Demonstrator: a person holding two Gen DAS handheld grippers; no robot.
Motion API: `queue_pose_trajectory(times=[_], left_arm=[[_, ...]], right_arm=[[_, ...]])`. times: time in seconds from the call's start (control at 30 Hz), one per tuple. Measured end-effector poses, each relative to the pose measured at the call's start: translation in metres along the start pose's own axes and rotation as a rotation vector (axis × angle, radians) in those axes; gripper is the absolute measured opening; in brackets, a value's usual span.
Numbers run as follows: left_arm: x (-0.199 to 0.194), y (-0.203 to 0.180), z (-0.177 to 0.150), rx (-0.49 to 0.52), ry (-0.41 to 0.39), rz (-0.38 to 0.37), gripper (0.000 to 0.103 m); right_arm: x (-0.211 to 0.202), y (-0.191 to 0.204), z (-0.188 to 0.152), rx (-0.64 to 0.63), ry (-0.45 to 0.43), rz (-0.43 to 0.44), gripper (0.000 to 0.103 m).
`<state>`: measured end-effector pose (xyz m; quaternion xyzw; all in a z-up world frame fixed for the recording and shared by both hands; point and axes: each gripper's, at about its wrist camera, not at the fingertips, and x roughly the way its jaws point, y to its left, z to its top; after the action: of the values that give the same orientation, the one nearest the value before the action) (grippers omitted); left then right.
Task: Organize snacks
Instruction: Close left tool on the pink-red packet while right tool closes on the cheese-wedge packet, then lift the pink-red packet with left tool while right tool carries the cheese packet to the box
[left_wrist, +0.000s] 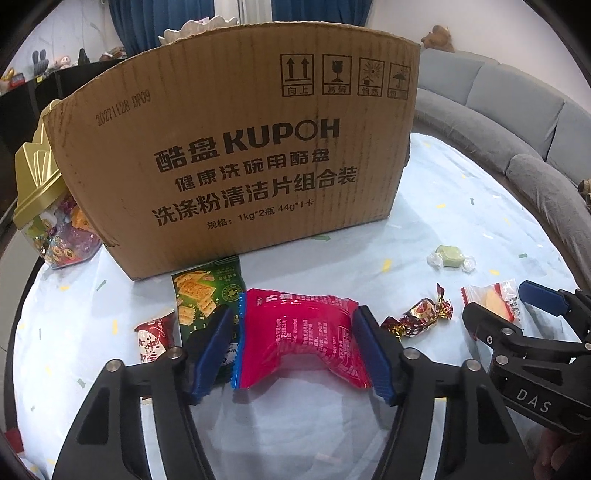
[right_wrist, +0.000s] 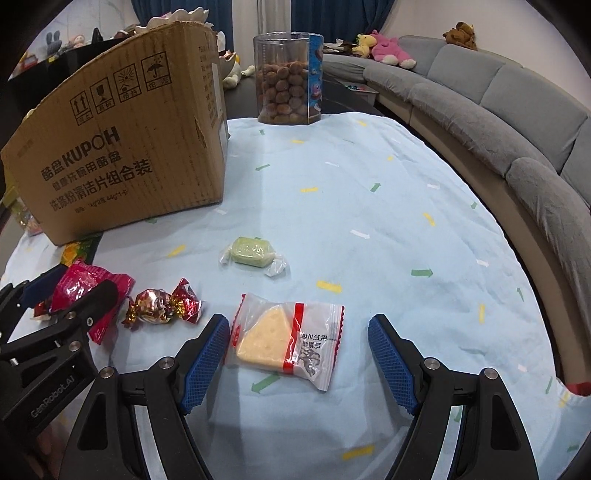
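Left wrist view: left hand-held gripper (left_wrist: 295, 347) pinches the red snack packet (left_wrist: 301, 339) across its width, before the cardboard box (left_wrist: 236, 155). Right hand-held gripper (right_wrist: 297, 360), wide open, straddles the cheese-wedge packet (right_wrist: 284, 341), empty.

Grey curved sofa (right_wrist: 498, 110) – blue curtains (left_wrist: 147, 26) behind.
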<state>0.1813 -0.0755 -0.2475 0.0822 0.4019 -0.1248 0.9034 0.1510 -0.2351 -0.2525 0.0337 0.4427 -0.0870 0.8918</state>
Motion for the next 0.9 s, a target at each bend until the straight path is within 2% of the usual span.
queue_pose_trajectory(times=[0.1, 0.13, 0.43, 0.6, 0.9], left_arm=[[0.0, -0.002, -0.001, 0.007, -0.001, 0.012, 0.055], [0.0, -0.003, -0.001, 0.009, -0.001, 0.015, 0.052], [-0.006, -0.004, -0.002, 0.01, 0.0, 0.009, 0.048], [-0.015, -0.004, 0.001, 0.008, -0.012, 0.013, 0.048], [-0.032, -0.002, 0.007, 0.004, -0.032, 0.021, 0.048]], right_arm=[[-0.001, -0.001, -0.001, 0.002, -0.004, -0.001, 0.076], [0.0, -0.001, 0.001, 0.002, -0.005, -0.002, 0.072], [-0.005, 0.0, 0.002, -0.009, -0.013, 0.022, 0.039], [-0.006, -0.003, 0.004, 0.007, -0.013, 0.03, 0.037], [-0.021, -0.003, 0.009, -0.001, -0.062, 0.026, 0.037]])
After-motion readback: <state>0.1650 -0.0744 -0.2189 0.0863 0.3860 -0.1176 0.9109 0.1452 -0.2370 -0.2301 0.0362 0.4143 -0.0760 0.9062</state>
